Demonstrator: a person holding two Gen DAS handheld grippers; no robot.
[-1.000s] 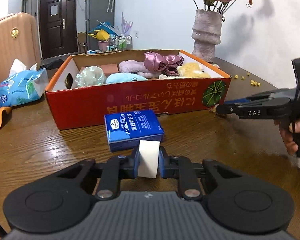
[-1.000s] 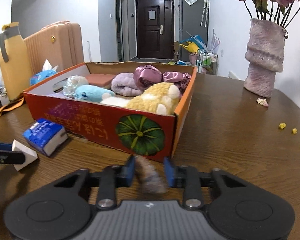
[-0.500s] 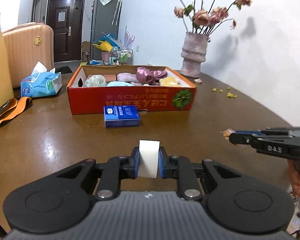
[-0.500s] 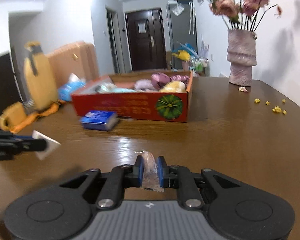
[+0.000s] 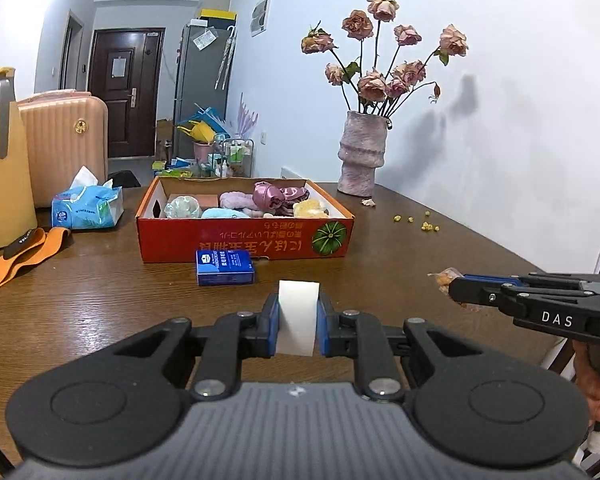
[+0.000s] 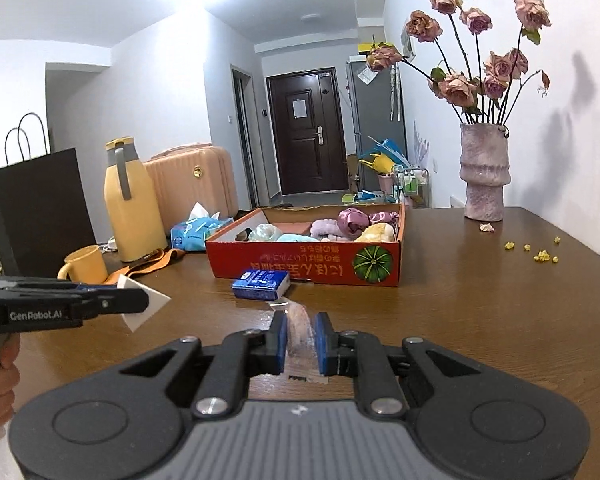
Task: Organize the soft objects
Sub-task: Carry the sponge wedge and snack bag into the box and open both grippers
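I am clamping a white sponge block (image 5: 298, 322) in the left gripper (image 5: 298, 326) and a clear-wrapped soft item (image 6: 300, 340) in the right gripper (image 6: 300, 344), both above the table's (image 5: 380, 272) near edge, presumably bound for the red box (image 5: 244, 240).

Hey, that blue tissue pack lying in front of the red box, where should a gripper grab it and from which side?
The blue tissue pack lies flat, its long side along the red box. Probably best come from above and pinch its two long faces, fingers spanning the short width. The near side is open table; the box crowds the far one.
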